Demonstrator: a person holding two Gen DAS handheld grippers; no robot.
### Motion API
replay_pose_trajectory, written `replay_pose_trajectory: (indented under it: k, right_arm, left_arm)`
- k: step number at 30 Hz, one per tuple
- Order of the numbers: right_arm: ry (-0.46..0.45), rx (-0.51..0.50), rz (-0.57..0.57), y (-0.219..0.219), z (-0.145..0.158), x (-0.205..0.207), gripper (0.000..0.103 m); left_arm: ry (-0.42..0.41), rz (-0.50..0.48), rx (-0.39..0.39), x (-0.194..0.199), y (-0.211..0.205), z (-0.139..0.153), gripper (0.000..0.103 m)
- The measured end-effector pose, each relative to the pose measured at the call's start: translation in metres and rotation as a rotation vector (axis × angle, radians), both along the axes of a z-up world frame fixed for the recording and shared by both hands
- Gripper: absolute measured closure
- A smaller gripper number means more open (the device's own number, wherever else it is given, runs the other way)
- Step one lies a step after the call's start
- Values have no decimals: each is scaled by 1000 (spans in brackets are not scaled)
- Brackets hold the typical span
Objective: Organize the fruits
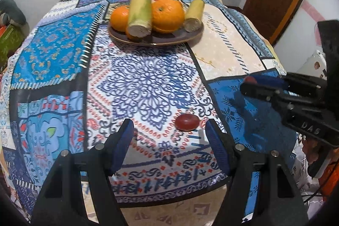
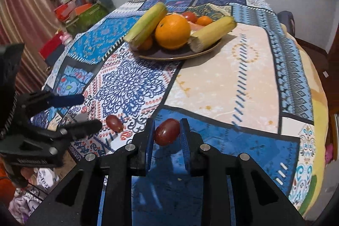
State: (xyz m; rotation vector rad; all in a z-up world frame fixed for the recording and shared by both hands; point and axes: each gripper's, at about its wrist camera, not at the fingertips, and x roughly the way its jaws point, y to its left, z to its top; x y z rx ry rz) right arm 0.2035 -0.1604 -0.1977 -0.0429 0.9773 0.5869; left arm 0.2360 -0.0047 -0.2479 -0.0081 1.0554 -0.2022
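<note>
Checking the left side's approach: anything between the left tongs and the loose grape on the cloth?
Nothing visible. The left tongs are open, with the grape lying on bare tablecloth just beyond the fingertips, nearer the right-hand one. The right tongs, off to the side, grip another grape.

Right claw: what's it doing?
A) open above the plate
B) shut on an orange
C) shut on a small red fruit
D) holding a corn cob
C: in the right wrist view the right claw has both blue pads pressed against a small red fruit, lifted off the tablecloth, while the oranges and corn sit on the plate farther back.
</note>
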Motion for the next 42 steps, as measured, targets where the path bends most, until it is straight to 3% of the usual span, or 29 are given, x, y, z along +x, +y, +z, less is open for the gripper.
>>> replay_pose_trajectory:
  k: [4, 7, 12, 17, 27, 42]
  right_arm:
    - [-8, 5, -14, -5, 3, 0, 81]
    - [-23, -1, -20, -9, 6, -1, 81]
    - [-33, 10, -18, -10, 10, -2, 81]
    - [-37, 16, -12, -8, 11, -1, 81]
    - [-34, 24, -19, -10, 8, 7, 81]
    - [-119, 69, -18, -3, 29, 47, 81]
  left_arm:
    - [33, 1, -32, 5, -5, -9, 35]
    - [53, -18, -55, 7, -9, -14, 49]
    - [51, -21, -52, 7, -13, -17, 56]
    - [49, -28, -76, 8, -13, -17, 73]
    - [-17, -6, -45, 14, -6, -1, 74]
    - [-137, 56, -45, 67, 6, 33, 74]
